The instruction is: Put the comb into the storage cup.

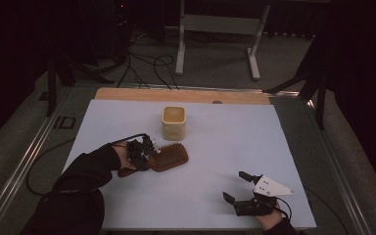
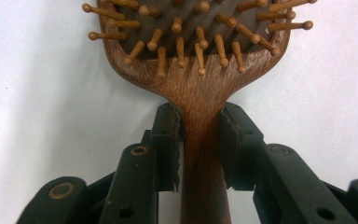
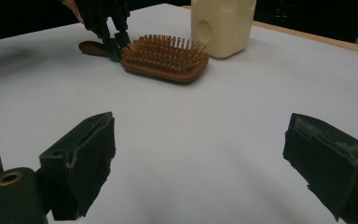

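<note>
While the left gripper point(image 2: 200, 140) clamps the hairbrush point(image 1: 169, 156) at its neck, handle running back between the jaws, the right gripper point(image 1: 237, 188) gapes well apart.

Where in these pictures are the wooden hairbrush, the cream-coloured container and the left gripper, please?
wooden hairbrush point(image 1: 170, 156), high view, on its bristle pad.
cream-coloured container point(image 1: 174, 128), high view, on its front wall.
left gripper point(image 2: 200, 135), left gripper view, midway between its jaws, which clamp the brush handle.
</note>
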